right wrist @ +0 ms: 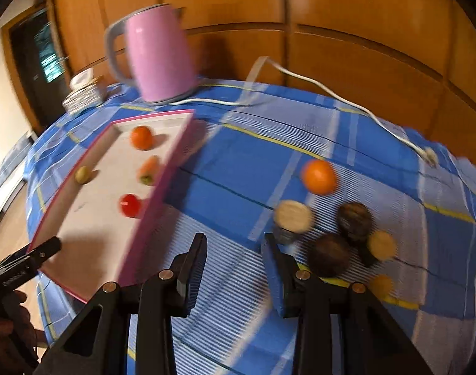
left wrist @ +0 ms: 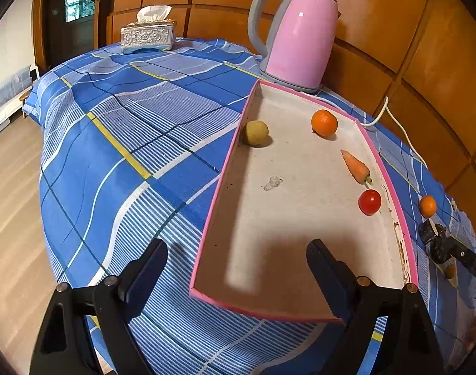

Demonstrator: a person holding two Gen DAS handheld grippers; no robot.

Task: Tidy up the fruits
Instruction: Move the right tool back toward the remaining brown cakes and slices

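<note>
Looking along your left gripper [left wrist: 238, 268], spread wide with the tray [left wrist: 300, 218] corner between its fingers, you see an orange [left wrist: 324, 123], carrot [left wrist: 355, 166], tomato [left wrist: 369, 202] and greenish fruit [left wrist: 254, 133] inside; the kettle [left wrist: 300, 34] stands behind. Your right gripper [right wrist: 233, 250] hangs narrowly parted and empty above the cloth [right wrist: 238, 162]; another orange [right wrist: 319, 176] and dark round things [right wrist: 354, 221] lie just ahead, blurred.
</note>
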